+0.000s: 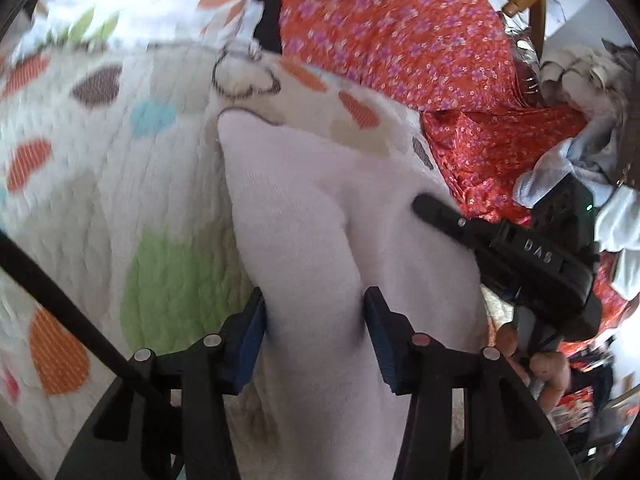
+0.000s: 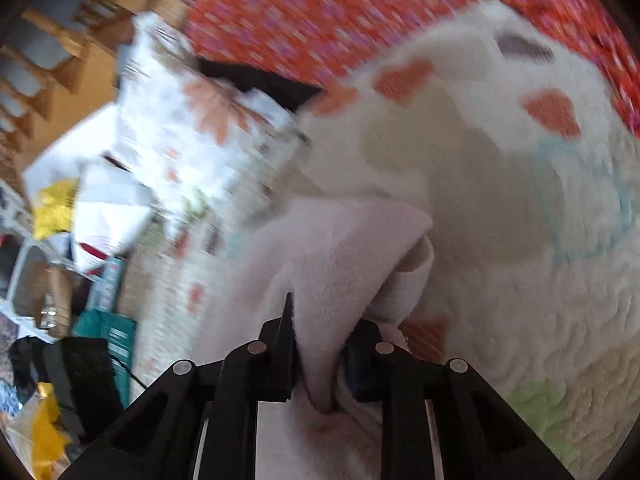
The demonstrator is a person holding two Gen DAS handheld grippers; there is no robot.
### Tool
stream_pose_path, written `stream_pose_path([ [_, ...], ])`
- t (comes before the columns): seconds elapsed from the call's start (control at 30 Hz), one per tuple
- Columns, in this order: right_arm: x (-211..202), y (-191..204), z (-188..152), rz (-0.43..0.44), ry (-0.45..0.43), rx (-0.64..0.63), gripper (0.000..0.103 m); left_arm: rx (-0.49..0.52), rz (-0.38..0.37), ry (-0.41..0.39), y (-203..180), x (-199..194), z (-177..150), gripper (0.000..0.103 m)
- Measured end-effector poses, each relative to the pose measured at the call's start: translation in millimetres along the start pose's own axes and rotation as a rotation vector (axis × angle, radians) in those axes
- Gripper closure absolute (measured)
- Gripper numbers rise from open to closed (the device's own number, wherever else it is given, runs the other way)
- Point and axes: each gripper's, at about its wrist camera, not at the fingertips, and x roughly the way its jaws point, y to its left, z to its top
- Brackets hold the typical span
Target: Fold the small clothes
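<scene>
Sock (image 1: 320, 216) clamped by left gripper (image 1: 316, 340) and right gripper (image 2: 320, 364) over quilt (image 1: 120, 184); keep even tension, lay flat before folding.

- Pale pink garment (image 1: 320, 216): small, soft knit/fleecy fabric, plain, no print or trim visible.
- Left wrist view: bunched lengthwise w/ deep crease down the middle, two rounded lobes either side; narrows to a blunt end at the far side, over a white quilt w/ coloured spots (image 1: 120, 160).
- Near end pinched between left gripper (image 1: 316, 336) pads; cloth bulges out around them.
- Right wrist view: pale pink garment (image 2: 344, 248) w/ one layer folded over, forming a pointed flap w/ tip toward the right; rolled hem/cuff edge below the flap.
- Right gripper (image 2: 320, 360) clamps a thin gathered ridge of it; fabric puckers at the pinch.
- View blurred; type of garment can't tell.
</scene>
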Motion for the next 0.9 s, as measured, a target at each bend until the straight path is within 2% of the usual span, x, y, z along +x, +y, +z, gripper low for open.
stream_pose_path([
  [0.03, -1.2, 3.8, 2.6, -0.017, -0.023, -0.016, 0.082, 0.016, 0.054, -0.015, -1.3, 1.8, 2.2, 0.052],
  [0.07, 1.8, 2.9, 4.5, -0.074, -0.038, -0.03, 0.081, 0.022, 0.111, -0.027, 0.3, 5.2, 2.9, 0.049],
  [0.1, 6.8, 0.3, 4.7, -0.12, -0.032, -0.03, 0.076, 0.025, 0.163, -0.028, 5.2, 8.9, 2.8, 0.043],
  [0.17, 25.7, -14.5, -1.4, -0.259, 0.019, -0.021, 0.074, 0.034, 0.212, -0.012, 12.6, 16.6, 0.3, 0.038],
  [0.2, 28.8, -18.8, -2.8, -0.281, 0.029, -0.012, 0.074, 0.03, 0.209, -0.005, 15.7, 16.5, 0.0, 0.037],
  [0.3, 15.7, -17.4, -3.3, -0.277, -0.01, -0.002, 0.074, 0.003, 0.186, -0.017, 18.5, 5.1, 3.1, 0.035],
  [0.4, -9.0, 2.6, -3.0, -0.302, -0.116, -0.079, 0.074, -0.017, 0.201, -0.068, 25.6, -16.4, -1.9, 0.029],
  [0.47, -19.0, 19.8, -8.3, -0.287, -0.154, -0.146, 0.074, -0.037, 0.214, -0.091, 31.2, -26.0, -6.4, 0.027],
  [0.53, -17.9, 32.3, -13.8, -0.225, -0.127, -0.187, 0.078, -0.065, 0.216, -0.093, 40.8, -33.1, -11.9, 0.026],
  [0.6, -5.6, 43.0, -27.4, -0.158, -0.042, -0.22, 0.08, -0.087, 0.223, -0.091, 46.8, -37.2, -18.9, 0.026],
  [0.67, 13.2, 45.4, -43.5, -0.134, 0.067, -0.244, 0.08, -0.1, 0.242, -0.093, 52.5, -40.5, -26.2, 0.026],
  [0.7, 21.8, 42.7, -50.2, -0.155, 0.118, -0.249, 0.08, -0.099, 0.252, -0.095, 53.7, -42.2, -30.1, 0.026],
  [0.77, 32.3, 30.4, -63.7, -0.286, 0.187, -0.256, 0.084, -0.086, 0.274, -0.103, 54.4, -46.9, -36.5, 0.026],
  [0.9, 9.9, 22.6, -68.2, -0.321, 0.164, -0.23, 0.085, -0.054, 0.316, -0.133, 56.6, -61.0, -46.1, 0.026],
])
